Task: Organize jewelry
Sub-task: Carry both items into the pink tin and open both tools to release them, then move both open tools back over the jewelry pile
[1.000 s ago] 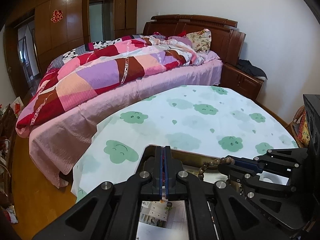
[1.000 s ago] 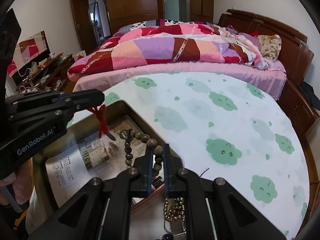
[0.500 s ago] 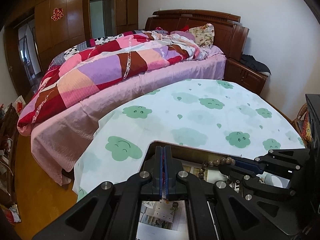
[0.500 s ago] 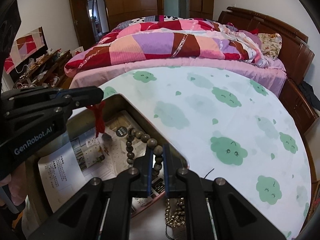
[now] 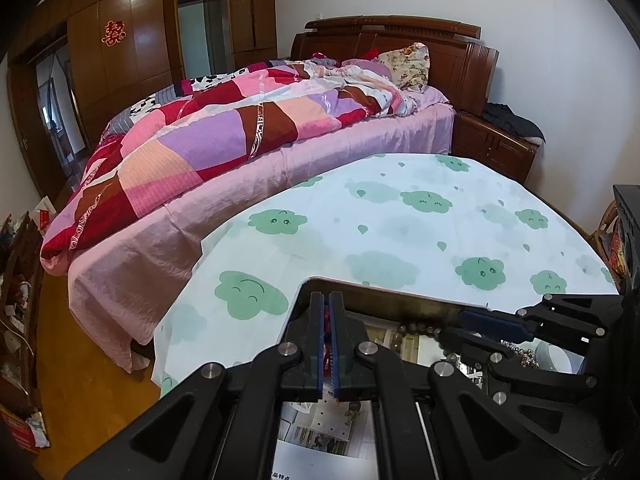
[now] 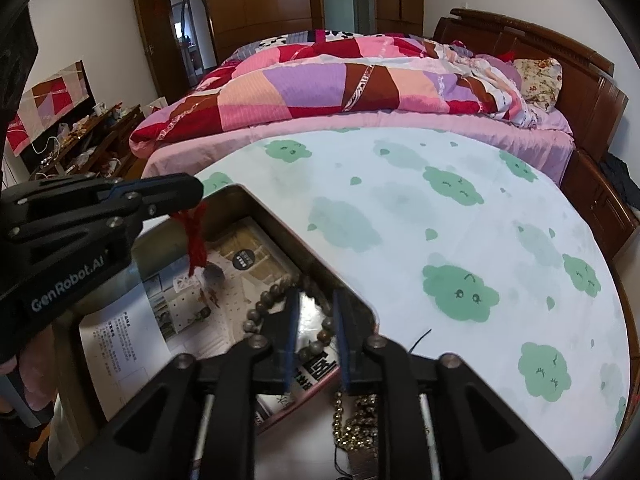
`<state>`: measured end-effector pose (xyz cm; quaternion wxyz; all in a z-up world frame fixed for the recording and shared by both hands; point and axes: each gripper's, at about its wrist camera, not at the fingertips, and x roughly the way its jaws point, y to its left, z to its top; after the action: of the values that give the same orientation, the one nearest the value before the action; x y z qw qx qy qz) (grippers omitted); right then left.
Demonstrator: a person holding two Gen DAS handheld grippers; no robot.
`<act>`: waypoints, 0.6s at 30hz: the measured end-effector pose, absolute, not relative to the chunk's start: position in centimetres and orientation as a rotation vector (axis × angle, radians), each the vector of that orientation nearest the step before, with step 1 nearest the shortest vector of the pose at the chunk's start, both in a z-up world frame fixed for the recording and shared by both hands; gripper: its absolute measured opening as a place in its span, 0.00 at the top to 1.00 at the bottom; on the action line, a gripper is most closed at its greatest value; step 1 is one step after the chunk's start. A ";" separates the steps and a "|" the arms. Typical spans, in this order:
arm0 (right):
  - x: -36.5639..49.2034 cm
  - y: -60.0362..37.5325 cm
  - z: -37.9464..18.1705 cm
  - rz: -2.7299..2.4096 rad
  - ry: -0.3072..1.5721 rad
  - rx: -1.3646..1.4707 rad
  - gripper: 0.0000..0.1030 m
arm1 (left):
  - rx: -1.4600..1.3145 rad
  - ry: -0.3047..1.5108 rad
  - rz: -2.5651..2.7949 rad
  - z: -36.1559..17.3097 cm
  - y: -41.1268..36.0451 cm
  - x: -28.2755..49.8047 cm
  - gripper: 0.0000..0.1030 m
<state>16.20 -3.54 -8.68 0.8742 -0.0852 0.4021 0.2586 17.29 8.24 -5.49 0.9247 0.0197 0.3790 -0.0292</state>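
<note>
A shallow metal box lined with printed paper sits on the table. My left gripper is shut on a red cord ornament, which hangs from it over the box; that gripper also shows in the right wrist view. My right gripper is open, its jaws apart around a brown bead bracelet that lies in the box against the rim. It also shows in the left wrist view above the beads. A gold chain lies beneath the right gripper, outside the box.
The round table wears a white cloth with green clouds. A bed with a patchwork quilt stands just beyond it. A wooden nightstand is at the far right, a cluttered low cabinet at the left.
My right gripper has opened and let go of the bead bracelet, which now lies in the box. My left gripper still holds the red cord ornament, which has moved little.
</note>
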 end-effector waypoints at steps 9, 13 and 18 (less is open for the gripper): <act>15.4 -3.1 -8.1 0.551 0.813 -0.193 0.57 | 0.027 0.778 -0.059 -5.4 8.3 16.8 0.97; 14.7 -3.3 -7.4 0.529 0.772 -0.206 0.39 | 0.034 0.765 -0.055 -5.2 8.3 16.3 0.77; 14.4 -3.7 -6.9 0.514 0.744 -0.210 0.36 | 0.032 0.704 -0.033 -4.7 8.5 15.4 0.31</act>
<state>14.41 -3.65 -6.93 0.8941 -0.1014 0.3590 0.2478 15.44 8.46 -4.69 0.9384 0.0158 0.3448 -0.0161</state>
